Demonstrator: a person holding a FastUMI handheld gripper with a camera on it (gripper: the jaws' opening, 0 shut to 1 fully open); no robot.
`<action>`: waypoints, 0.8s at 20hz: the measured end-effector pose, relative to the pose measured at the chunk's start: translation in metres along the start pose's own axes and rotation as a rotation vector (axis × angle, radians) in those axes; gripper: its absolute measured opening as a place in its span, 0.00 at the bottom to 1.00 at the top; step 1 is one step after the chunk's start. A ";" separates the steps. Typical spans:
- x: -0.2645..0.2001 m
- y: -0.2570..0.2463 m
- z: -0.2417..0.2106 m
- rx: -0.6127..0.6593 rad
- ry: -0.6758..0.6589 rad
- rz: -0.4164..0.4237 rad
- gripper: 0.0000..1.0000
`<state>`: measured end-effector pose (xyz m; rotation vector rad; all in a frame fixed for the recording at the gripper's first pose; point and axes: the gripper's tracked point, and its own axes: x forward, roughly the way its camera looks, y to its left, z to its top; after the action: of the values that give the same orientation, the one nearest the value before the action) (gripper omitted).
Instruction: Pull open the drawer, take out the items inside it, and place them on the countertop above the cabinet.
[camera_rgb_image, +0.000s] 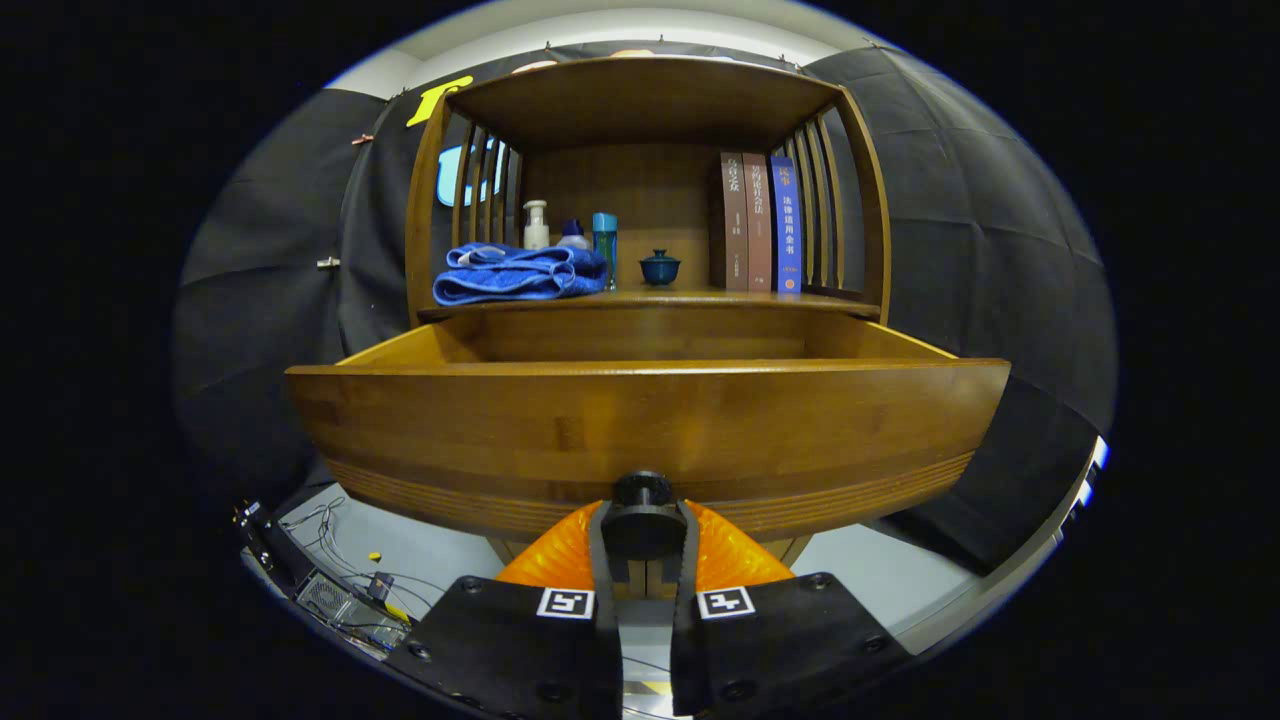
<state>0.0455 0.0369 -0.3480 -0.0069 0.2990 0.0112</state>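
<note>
Cabinet (640, 180) first, the big wooden thing with slatted sides, and everything else sits around it. Its drawer (640, 430) sticks far out of the cabinet's bottom, toward the camera. The drawer's inside is hidden behind its tall front, so I cannot tell what lies in it. The table (690, 299), the flat top just above the drawer, already carries a folded blue towel (515, 273) on its left part, three books (757, 222) standing on its right part, some bottles (570, 232) behind the towel, and a little blue cup (660, 267) in the middle.

At the low middle of the drawer front is the dark round knob (643, 492). The tongs (645, 548) are pressed close around it, one finger on each side, pinching it.

What could go wrong? If the pull goes on too far, the drawer may slide right out of the cabinet and drop. If the tongs let go at a slant, they may bump the knob. Reaching in blind could knock things inside, because the front wall hides them. The table is crowded, so a new thing might push the cup over.
</note>
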 end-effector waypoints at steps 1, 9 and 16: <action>-0.003 -0.001 -0.006 -0.003 0.023 -0.002 0.23; -0.022 0.008 0.000 -0.074 -0.004 0.052 0.86; -0.052 0.001 0.048 -0.092 -0.058 0.036 0.99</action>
<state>0.0101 0.0373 -0.2865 -0.0922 0.2400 0.0605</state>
